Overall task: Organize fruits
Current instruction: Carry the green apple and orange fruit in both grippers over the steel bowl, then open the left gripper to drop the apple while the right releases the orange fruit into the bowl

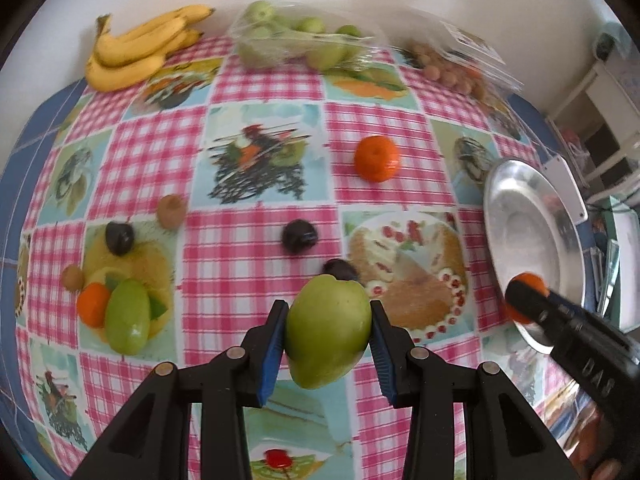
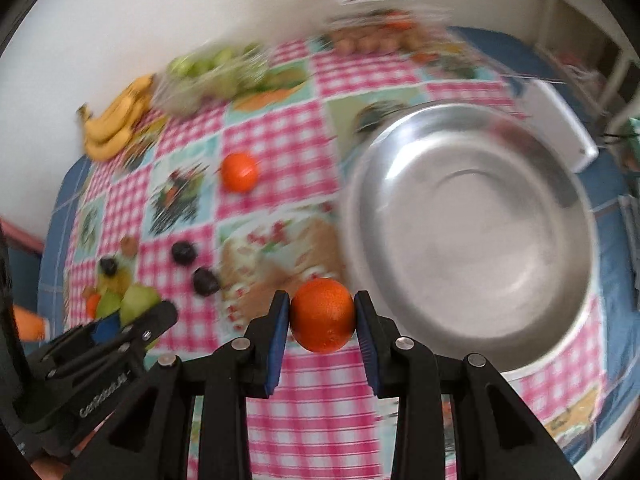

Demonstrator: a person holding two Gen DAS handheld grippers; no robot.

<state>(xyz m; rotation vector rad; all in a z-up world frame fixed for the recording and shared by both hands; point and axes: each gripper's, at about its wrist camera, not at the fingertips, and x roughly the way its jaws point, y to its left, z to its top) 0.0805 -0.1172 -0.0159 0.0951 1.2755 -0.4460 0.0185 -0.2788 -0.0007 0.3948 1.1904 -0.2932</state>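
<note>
**Mia:** What is the left gripper (image 1: 329,330) holding?

**Tom:** A green pear (image 1: 328,330). The jaws are a little way apart and squeeze it on both sides with their blue pads. The pear is up off the worktop (image 1: 256,248).

**Mia:** And the right gripper (image 2: 322,315)?

**Tom:** It has a small orange (image 2: 322,315). Its jaws sit closer together and press on that orange from left and right. It hangs just beside the rim of the big silver bowl (image 2: 472,224).

**Mia:** Is there fruit in the bowl?

**Tom:** I see none inside it.

**Mia:** What is lying on the checked cloth?

**Tom:** One more orange (image 1: 377,159) sits in the middle. Two dark plums (image 1: 299,237) lie close to the pear. Far to the left are another plum (image 1: 119,237), two small brown fruits (image 1: 171,211), an orange and a green pear (image 1: 128,316) that touch each other.

**Mia:** And at the back?

**Tom:** Bananas (image 1: 140,50), a bag of green fruit (image 1: 296,40) and a clear box of little brown fruit (image 1: 452,68) by the wall.
</note>
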